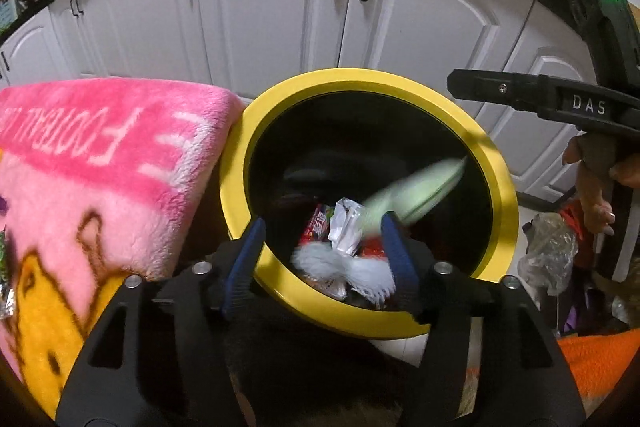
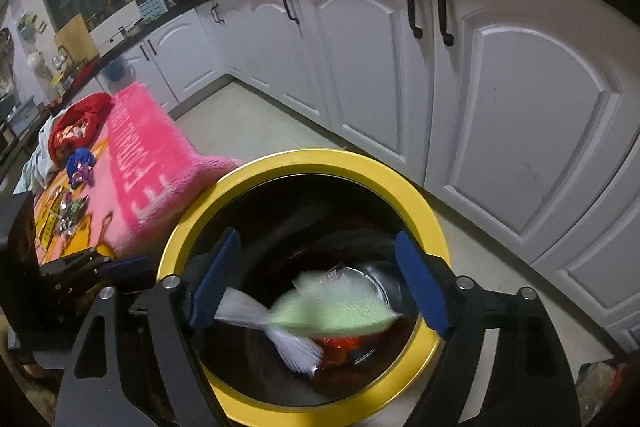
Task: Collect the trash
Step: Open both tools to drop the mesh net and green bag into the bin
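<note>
Over the yellow-rimmed bin [image 2: 188, 223], both grippers hang with jaws spread and nothing between the pads: left gripper [image 1: 320, 259], right gripper [image 2: 316, 291]. A pale green wrapper [image 2: 340, 311], smeared with blur and probably mid-fall, sits inside the bin's mouth above crumpled packets [image 1: 344, 223]. It looks feather-light, limp and slick; pinch such scraps at a crumpled edge. More litter [image 2: 70, 213] waits on the pink blanket [image 2: 152, 163] beside the bin.
</note>
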The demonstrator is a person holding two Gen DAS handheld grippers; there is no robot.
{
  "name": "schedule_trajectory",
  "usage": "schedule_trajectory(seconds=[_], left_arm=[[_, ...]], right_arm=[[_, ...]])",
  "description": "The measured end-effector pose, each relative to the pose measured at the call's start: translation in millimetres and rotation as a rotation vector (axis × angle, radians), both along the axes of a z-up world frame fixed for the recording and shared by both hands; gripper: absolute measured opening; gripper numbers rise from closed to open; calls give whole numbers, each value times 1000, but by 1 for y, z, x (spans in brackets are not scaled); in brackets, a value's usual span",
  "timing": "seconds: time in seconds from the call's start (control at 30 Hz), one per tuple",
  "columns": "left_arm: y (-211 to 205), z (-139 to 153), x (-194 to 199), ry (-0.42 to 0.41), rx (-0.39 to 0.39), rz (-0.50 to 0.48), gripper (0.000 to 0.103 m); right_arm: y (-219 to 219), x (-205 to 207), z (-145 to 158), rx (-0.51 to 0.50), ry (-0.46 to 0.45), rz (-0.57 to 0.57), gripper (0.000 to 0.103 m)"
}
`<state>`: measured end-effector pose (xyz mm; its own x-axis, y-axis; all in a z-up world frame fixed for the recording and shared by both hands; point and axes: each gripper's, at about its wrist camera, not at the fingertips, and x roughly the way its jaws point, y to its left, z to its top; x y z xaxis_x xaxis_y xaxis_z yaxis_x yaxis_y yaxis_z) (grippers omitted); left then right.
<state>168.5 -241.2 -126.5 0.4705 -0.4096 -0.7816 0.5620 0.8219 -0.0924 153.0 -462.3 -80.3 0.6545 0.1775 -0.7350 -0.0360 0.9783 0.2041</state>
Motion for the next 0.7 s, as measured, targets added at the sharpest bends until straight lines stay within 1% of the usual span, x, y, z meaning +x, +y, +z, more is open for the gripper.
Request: schedule_trajectory(seconds=[0.03, 0.1, 0.17, 0.33, 0.37, 0.4, 0.47, 0.5, 0.6, 0.7], left_arm=[[0, 0, 0, 2, -2, 3, 62], [1, 1, 0, 0, -5, 8, 67], [2, 4, -2, -8, -11, 14, 75], [6, 15, -6, -35, -25, 20, 78], [7, 17, -6, -40, -25, 23, 87], [9, 20, -7, -46, -29, 26, 91], [10, 24, -8, -50, -42, 30, 92], [12, 26, -9, -54, -44, 34, 92], [14, 32, -11, -73, -44, 48, 92], [17, 37, -13, -86, -49, 61, 92]], right_arm=[[0, 0, -1, 0, 2, -2, 81], [0, 0, 0, 9, 1, -8, 84], [-1, 0, 1, 12, -1, -12, 84], [-2, -3, 12, 0, -24, -32, 84], [-2, -5, 15, -2, -34, -36, 84], [-2, -7, 18, -5, -42, -37, 84], [0, -10, 24, -20, -57, -38, 85], [0, -11, 26, -29, -64, -41, 87], [1, -16, 33, -43, -83, -48, 88], [2, -20, 40, -49, -99, -57, 91]])
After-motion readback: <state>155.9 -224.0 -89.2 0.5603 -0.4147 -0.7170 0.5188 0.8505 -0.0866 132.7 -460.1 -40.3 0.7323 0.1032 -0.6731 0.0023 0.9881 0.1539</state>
